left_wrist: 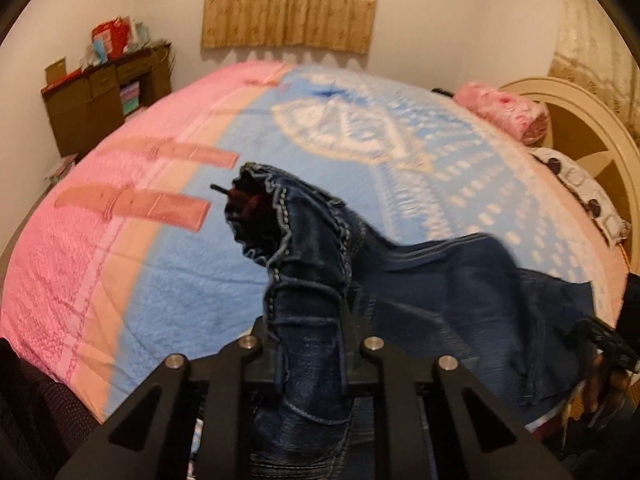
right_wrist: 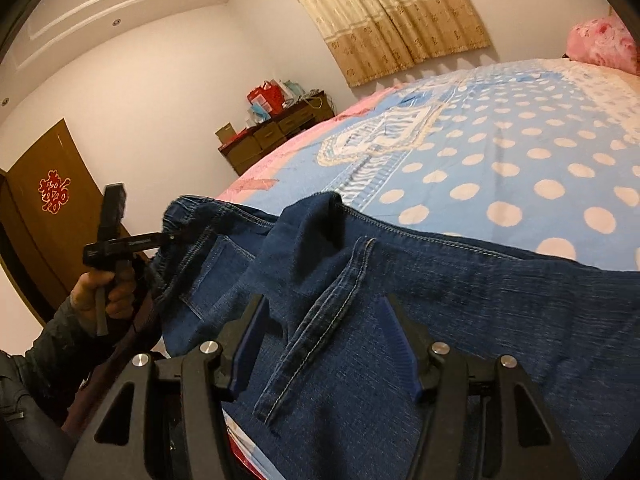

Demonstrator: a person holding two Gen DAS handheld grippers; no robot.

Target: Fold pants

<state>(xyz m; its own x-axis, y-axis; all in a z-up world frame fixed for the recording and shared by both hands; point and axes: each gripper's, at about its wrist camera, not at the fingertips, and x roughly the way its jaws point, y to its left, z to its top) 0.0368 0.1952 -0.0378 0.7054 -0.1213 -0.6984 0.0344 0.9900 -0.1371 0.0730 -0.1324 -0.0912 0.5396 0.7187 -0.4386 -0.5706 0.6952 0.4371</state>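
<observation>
The dark blue pants [right_wrist: 400, 300] lie on the near edge of the bed [right_wrist: 500, 152], on its blue dotted blanket. The left gripper [left_wrist: 310, 320] squeezes a bunched-up part of the pants and holds it up off the bed. The right gripper [right_wrist: 324, 332] has its jaws apart over the pants near the bed's edge, with a seam between them, not pinched.

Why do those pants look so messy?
The dark blue denim pants lie crumpled on the blue and pink blanket, and the left hand-held gripper is clamped on a bunched-up part, lifting it off the bed.
</observation>
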